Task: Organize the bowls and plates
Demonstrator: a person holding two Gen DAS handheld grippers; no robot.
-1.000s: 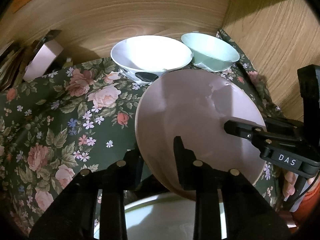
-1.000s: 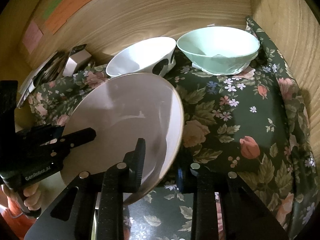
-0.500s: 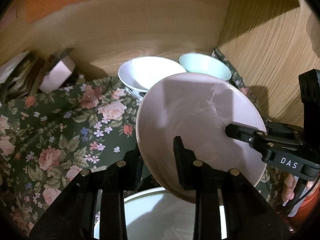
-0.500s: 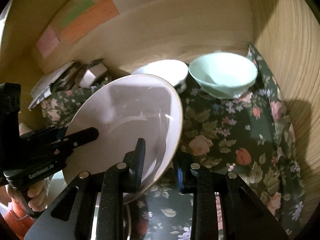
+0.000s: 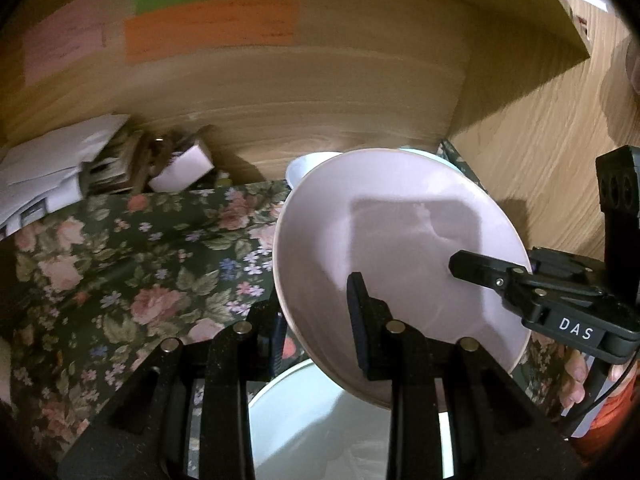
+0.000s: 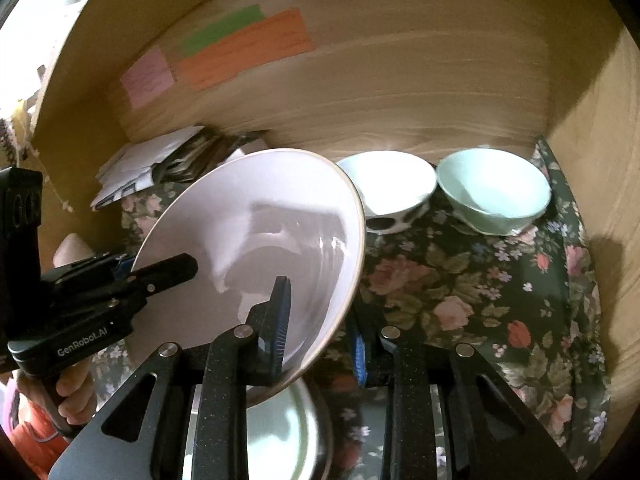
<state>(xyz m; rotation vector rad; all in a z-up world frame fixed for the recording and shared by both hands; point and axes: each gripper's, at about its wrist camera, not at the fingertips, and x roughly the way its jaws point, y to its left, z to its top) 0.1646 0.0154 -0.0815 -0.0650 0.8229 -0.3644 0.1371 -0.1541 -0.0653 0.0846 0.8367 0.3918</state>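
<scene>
Left wrist view: pink plate point(image 5: 400, 240) higher, now hiding both bowls.

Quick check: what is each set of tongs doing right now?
Left tongs: shut on the pink plate rim.
Right tongs: shut on the same plate's opposite rim.

the writing on the pink, green and orange paper notes point(image 6: 224, 56) stuck to the far wooden wall is too blurry to read. the tilted pale pink ceramic plate point(image 5: 396, 256) blocks nearly all of the white bowl with black spots point(image 5: 298, 166) and the mint green bowl point(image 5: 440, 156) in the left wrist view. a pale round dish point(image 5: 316, 420) below the plate is mostly hidden by the plate and black gripper frames, so can't tell if it's a plate or bowl. the heap of white papers point(image 5: 52, 172) far left runs into clutter i can't make out
</scene>
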